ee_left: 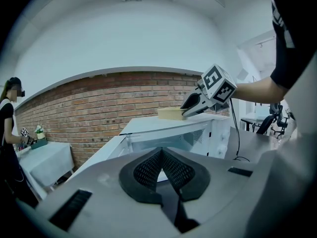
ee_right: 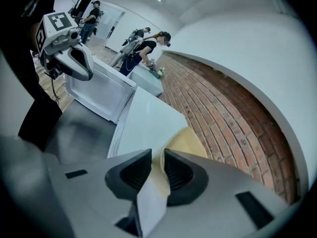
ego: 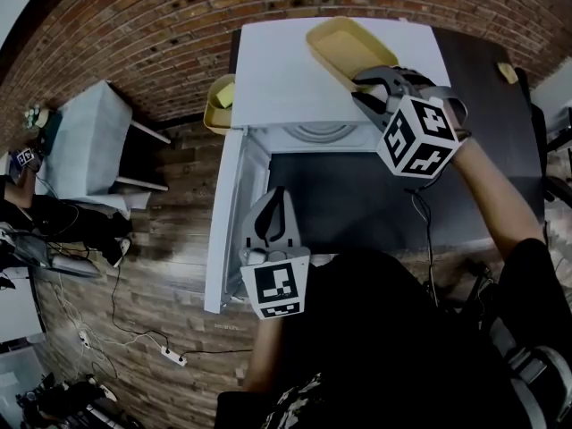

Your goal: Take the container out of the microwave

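The yellow container (ego: 344,47) rests on the white top of the microwave (ego: 277,70), near its back right. My right gripper (ego: 366,92) reaches over the container's near rim. In the right gripper view this gripper (ee_right: 157,155) is open: the container's (ee_right: 185,140) thin wall stands between the pads, with a gap on the left side. My left gripper (ego: 277,195) is shut and empty, hovering in front of the microwave beside its open door (ego: 225,222). In the left gripper view its tips (ee_left: 161,150) meet, and the container (ee_left: 169,113) shows on the microwave beyond.
The microwave's cavity (ego: 313,132) stands open on a dark counter (ego: 357,186). Another yellow item (ego: 221,101) sits just left of the microwave. A white table (ego: 89,137) and a person (ego: 18,177) are at far left. Cables and a power strip (ego: 170,356) lie on the floor.
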Motion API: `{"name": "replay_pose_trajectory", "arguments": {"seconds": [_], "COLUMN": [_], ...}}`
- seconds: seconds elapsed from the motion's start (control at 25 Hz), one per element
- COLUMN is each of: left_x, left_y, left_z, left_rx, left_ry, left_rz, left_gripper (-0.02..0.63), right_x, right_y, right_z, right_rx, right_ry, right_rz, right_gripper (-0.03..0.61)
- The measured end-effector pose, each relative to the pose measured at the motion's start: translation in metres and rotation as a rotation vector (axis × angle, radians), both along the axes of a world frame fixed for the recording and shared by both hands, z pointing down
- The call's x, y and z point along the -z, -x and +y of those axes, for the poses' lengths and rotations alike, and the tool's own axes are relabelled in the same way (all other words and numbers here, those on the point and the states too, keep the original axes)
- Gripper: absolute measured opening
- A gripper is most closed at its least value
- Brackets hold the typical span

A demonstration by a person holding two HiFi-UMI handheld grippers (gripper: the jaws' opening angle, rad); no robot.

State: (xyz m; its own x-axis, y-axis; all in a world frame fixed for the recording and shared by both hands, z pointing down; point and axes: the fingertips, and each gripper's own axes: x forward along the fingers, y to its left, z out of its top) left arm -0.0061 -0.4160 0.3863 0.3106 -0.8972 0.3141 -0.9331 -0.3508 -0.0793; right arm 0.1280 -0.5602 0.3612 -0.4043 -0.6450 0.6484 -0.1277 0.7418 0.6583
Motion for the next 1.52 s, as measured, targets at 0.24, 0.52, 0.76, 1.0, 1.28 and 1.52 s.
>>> {"name": "replay_pose_trajectory", "arguments": {"seconds": [0.24, 0.52, 0.76, 1.0, 1.28, 1.52], "left_x": [0.000, 0.022, 0.034, 0.045, 0.040, 0.055], "left_y": [-0.004, -0.003, -0.001, -0.002, -0.029, -0.048], "left_z": [0.004, 0.003, 0.008, 0.007, 0.004, 0.012], "left_rx": [-0.016, -0.018, -0.031, -0.070, -0.161, -0.244], "left_ry": [0.007, -0.087, -0.125, -0.125, -0.114, -0.122], "left_rz": [0.004, 0.047, 0.099, 0.124, 0.147, 0.166], "left_gripper": [0.006, 0.006, 0.006, 0.006, 0.006, 0.006], "right_x": [0.018, 0.135, 0.124, 0.080, 0.019, 0.013], "right_y": [-0.001, -0.003, -0.019, -0.031, -0.050, -0.061], "right_z": [-0.010, 0.034, 0.069, 0.108, 0.151, 0.174], "right_rx": [-0.050, -0.105, -0.268, -0.474, -0.627, -0.692], "right_ry": [-0.099, -0.355, -0.278, -0.113, -0.023, -0.039], "right_rz": [-0.100, -0.739, -0.921, -1.122, -1.015, -0.987], "right_gripper": [0.200, 0.095, 0.078, 0.070, 0.063, 0.063]}}
